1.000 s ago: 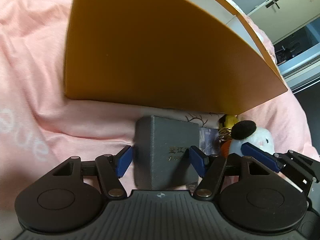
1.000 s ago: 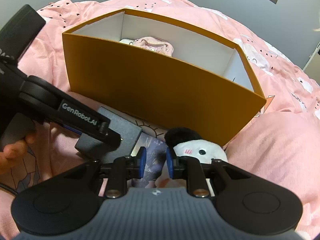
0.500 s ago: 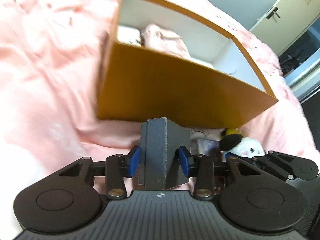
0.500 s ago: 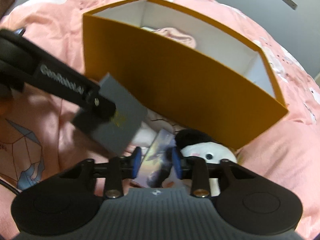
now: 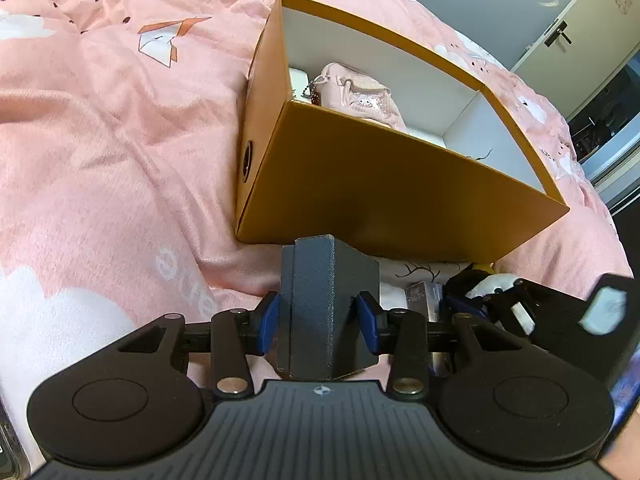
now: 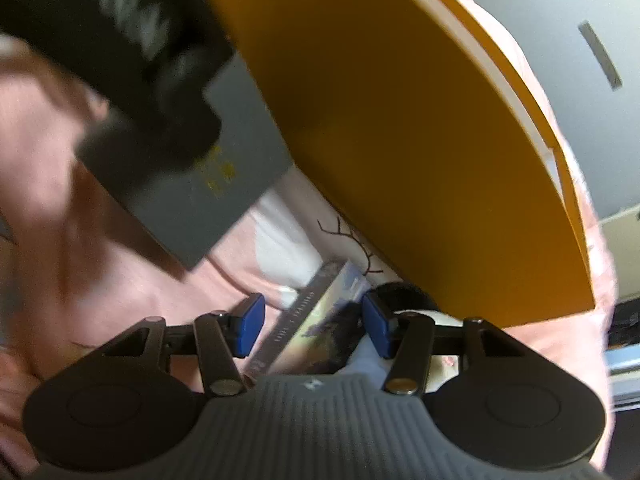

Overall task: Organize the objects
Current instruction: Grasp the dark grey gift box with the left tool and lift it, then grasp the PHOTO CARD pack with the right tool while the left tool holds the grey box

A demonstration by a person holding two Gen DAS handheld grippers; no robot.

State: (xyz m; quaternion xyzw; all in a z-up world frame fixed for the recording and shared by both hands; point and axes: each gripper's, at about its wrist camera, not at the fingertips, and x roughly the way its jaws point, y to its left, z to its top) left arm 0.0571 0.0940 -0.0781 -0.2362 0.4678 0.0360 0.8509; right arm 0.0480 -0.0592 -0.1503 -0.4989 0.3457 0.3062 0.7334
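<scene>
Clamping the grey case (image 5: 326, 300) before the orange box (image 5: 400, 184) for loading, left gripper (image 5: 320, 322) grips it half-wide while right gripper (image 6: 312, 326), jaws opening, straddles a booklet (image 6: 316, 320) untouched.

One orange box (image 5: 392, 200) stands open ahead of the left tool (image 5: 319, 322). Inside it lie one pink pouch (image 5: 356, 94) and one white item (image 5: 299, 80), too hidden to identify. One grey case (image 5: 320, 312) sits between that tool's two blue pads (image 5: 268, 320). To its right are one plush toy (image 5: 492, 284) and one small printed box (image 6: 316, 320), the latter between the right tool (image 6: 312, 326)'s two pads.
</scene>
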